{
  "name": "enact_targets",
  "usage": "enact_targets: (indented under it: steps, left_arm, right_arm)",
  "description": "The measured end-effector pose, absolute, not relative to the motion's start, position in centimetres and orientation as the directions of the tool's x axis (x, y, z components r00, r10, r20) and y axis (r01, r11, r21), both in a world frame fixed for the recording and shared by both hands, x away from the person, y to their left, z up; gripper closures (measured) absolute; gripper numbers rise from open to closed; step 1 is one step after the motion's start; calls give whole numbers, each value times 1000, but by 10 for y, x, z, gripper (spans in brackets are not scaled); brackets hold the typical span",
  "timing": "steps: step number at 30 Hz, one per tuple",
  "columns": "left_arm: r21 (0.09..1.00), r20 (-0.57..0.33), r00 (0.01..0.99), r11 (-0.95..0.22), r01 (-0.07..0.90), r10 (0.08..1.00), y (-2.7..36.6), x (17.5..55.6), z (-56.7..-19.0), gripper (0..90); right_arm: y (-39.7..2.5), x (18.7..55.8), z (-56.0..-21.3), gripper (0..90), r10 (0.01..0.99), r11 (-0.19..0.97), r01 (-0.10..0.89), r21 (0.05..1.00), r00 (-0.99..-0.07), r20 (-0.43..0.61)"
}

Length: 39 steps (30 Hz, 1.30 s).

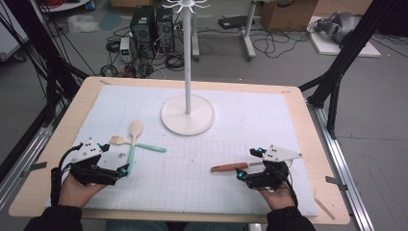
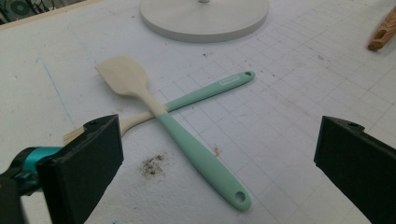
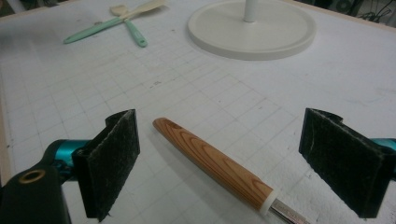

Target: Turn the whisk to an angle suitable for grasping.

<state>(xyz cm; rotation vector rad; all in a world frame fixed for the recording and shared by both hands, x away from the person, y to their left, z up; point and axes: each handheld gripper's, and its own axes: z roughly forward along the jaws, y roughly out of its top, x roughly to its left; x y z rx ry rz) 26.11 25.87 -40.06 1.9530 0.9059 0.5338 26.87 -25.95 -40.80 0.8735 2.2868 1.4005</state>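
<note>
In the high view the left gripper (image 1: 126, 168) rests at about 7 o'clock on the white mat (image 1: 240, 183), its jaws wide apart, just at the near end of a mint-handled spatula (image 1: 132, 144). This spatula lies crossed over a second mint-handled utensil (image 1: 144, 146). The left gripper view shows the hanging hole in each handle and a dark stain (image 2: 152, 165) on the mat beside them. The right gripper (image 1: 245, 166) at 5 o'clock is wide open too; the right gripper view shows the wood-handled tool (image 3: 212, 164) lying between its jaws, not touched. The white stand base (image 1: 187, 115) sits at 12 o'clock.
</note>
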Motion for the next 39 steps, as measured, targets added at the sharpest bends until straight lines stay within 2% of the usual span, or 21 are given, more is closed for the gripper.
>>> enact_targets:
  steps: [19,21,39]
  left_arm:
    - [860,15,645,-339,382,764,258,260,-401,18]
    - [860,15,645,-339,382,764,259,259,-400,18]
    - [858,12,634,-333,390,773,263,254,-401,17]
  right_arm:
    - [-257,269,-408,113,634,351,332,876,-773,39]
    - [-256,269,-408,163,628,356,329,875,-777,37]
    - [-245,274,-399,168,575,391,317,864,-817,39]
